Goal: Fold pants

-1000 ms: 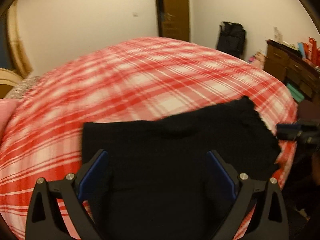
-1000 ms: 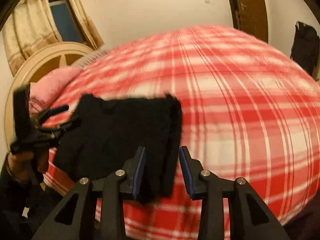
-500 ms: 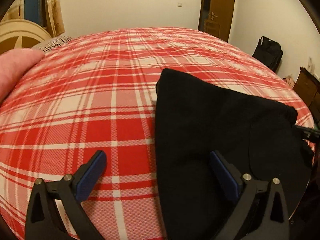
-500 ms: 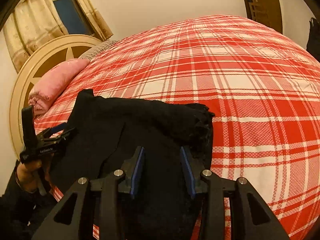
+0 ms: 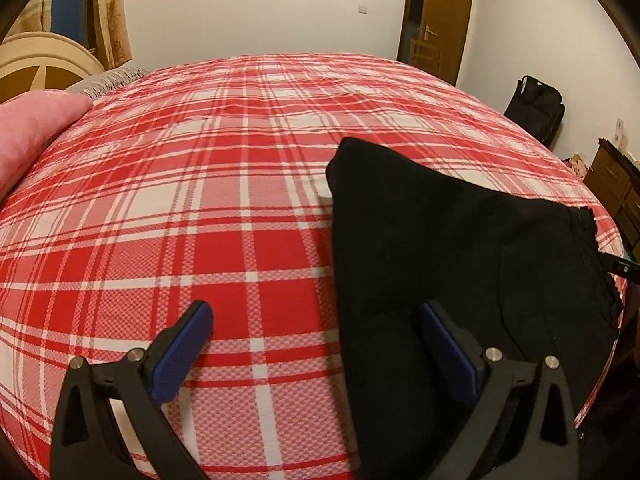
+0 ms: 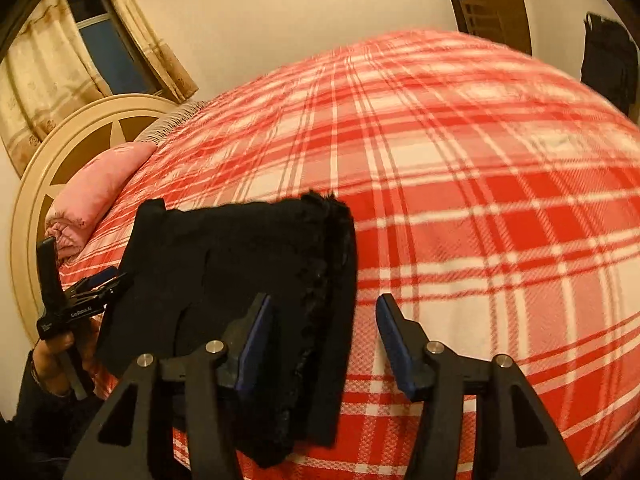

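Black pants, folded into a compact stack, lie near the front edge of a red plaid bed. My left gripper is open. Its right finger hovers over the stack's near left part and its left finger over bare bedspread. In the right wrist view the pants show a frayed hem edge on their right side. My right gripper is open, straddling that edge from above with nothing pinched. The left gripper appears at the stack's far left edge, held by a hand.
A pink pillow and a round cream headboard are at the bed's left. A curtained window, a brown door, a black bag and a wooden dresser stand around the room.
The left view swung left off the pants a second ago and has since held nearly still. The right gripper's fingers spread wider and its view shifted right along the hem edge.
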`<action>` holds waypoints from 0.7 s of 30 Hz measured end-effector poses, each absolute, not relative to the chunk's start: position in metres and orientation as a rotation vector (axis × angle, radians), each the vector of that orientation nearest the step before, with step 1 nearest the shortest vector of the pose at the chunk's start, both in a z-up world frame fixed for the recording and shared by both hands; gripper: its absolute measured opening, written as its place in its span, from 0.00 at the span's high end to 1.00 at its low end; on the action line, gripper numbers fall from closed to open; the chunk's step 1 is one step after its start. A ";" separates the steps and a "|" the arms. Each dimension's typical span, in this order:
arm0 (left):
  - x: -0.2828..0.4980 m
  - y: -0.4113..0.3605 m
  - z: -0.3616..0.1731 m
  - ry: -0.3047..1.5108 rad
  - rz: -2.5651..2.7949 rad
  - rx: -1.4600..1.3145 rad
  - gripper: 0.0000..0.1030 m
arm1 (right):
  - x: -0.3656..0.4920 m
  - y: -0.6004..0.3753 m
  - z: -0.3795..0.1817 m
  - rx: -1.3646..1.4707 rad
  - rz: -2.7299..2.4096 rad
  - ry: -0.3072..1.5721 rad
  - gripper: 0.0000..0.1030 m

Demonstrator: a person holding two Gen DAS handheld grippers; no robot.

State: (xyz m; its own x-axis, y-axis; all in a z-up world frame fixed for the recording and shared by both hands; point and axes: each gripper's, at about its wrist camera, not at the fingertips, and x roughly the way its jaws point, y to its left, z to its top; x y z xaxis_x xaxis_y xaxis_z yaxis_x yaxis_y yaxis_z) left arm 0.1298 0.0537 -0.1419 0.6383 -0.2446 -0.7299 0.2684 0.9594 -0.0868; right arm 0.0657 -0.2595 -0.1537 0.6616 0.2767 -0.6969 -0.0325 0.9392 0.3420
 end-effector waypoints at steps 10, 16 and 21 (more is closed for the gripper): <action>0.142 0.047 -0.146 0.843 -0.324 0.023 0.00 | 0.076 -0.271 -0.175 0.405 0.198 0.851 0.45; 0.150 0.038 -0.146 0.853 -0.366 0.043 0.00 | 0.081 -0.272 -0.175 0.445 0.195 0.850 0.45; 0.148 0.034 -0.145 0.855 -0.435 0.047 0.13 | 0.089 -0.274 -0.179 0.534 0.259 0.844 0.65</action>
